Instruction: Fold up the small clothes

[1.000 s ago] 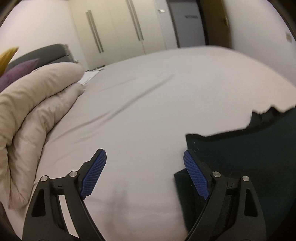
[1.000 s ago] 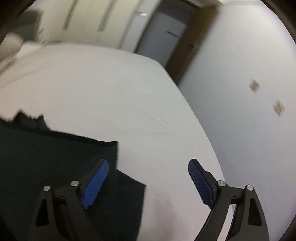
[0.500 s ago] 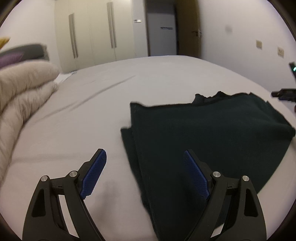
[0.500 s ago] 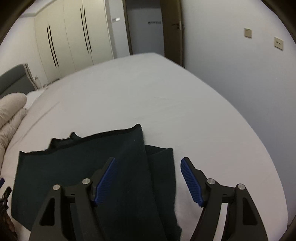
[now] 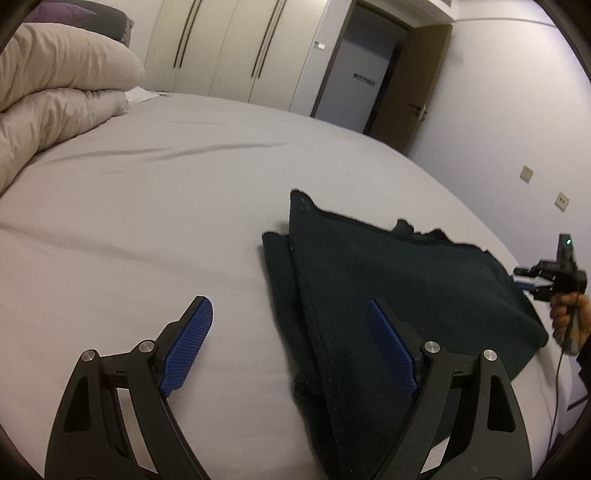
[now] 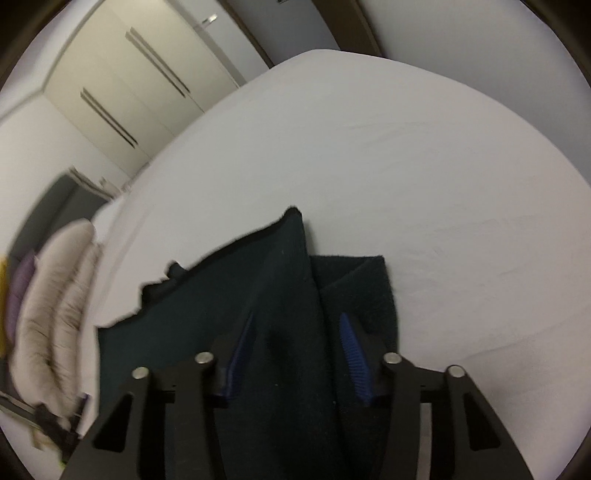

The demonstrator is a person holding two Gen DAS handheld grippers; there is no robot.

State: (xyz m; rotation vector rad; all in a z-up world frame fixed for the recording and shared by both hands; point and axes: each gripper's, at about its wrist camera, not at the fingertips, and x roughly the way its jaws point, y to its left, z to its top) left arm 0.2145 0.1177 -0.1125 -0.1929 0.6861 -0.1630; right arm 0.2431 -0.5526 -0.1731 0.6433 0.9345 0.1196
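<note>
Right gripper (image 6: 295,354) dropped onto dark garment (image 5: 406,280), fingers closing astride a fold, left gripper (image 5: 291,347) angled down, fingers wide

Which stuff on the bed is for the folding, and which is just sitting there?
For the folding:
- dark green garment
- left gripper, open
- right gripper, jaws closing with a raised fold between them

Just there:
- beige duvet
- purple pillow
- wardrobe

I see a wide bed (image 5: 155,206) under a pale grey sheet, a beige duvet (image 5: 55,92) heaped at its left. Behind it stand cream wardrobe doors (image 5: 229,55), an open brown door (image 5: 410,107), and white walls (image 5: 517,110) with sockets (image 5: 562,201).
</note>
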